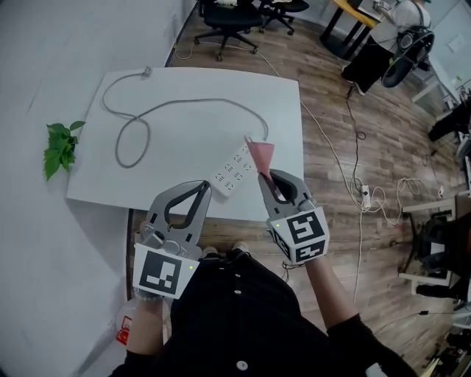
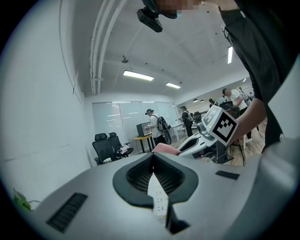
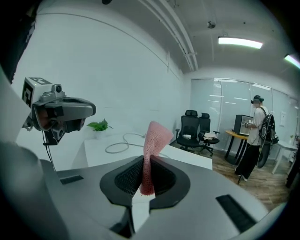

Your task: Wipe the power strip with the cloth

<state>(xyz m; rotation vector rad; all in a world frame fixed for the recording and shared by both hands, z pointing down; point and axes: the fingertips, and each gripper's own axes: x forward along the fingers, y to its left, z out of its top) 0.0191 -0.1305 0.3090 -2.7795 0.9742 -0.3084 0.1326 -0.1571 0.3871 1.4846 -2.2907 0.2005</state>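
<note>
**Right tongs** (image 1: 267,177): closed on the cloth (image 1: 261,153). Pink mesh, pinched by its lower end between the pads. Remainder standing up and forward past the tips, slightly curled at the top.

**Left tongs** (image 1: 199,185): closed, tips together, nothing held. Level with the right tongs and close to their left, both held above the near edge of the bench (image 1: 184,88).

**Strip** (image 1: 232,169): white, several rows of sockets, flat on the bench. Just ahead of both tongs and between them, lying diagonally. Near end just beside the left tips, far end up by the top of the cloth. Contact between cloth and strip not determinable. In the left gripper view, visible beyond the jaws through the gap below their tips.

**Cable** (image 1: 132,121): grey, leaving the far end of the strip. Runs away from the tongs across the bench in a long arc, with one loop ahead and to the left of the left tongs. Ends in a plug at the far left corner.

**Bench**: white top, rectangular, otherwise bare ahead of the tongs.

**Plant** (image 1: 59,147): green leaves, well to the left of the left tongs, past the bench edge, against a white surface.

**Chair** (image 1: 228,18): black, on castors, far ahead beyond the bench.

**Floor** (image 1: 383,147): wood planks, right of the right tongs, with thin loose cables lying across it.
</note>
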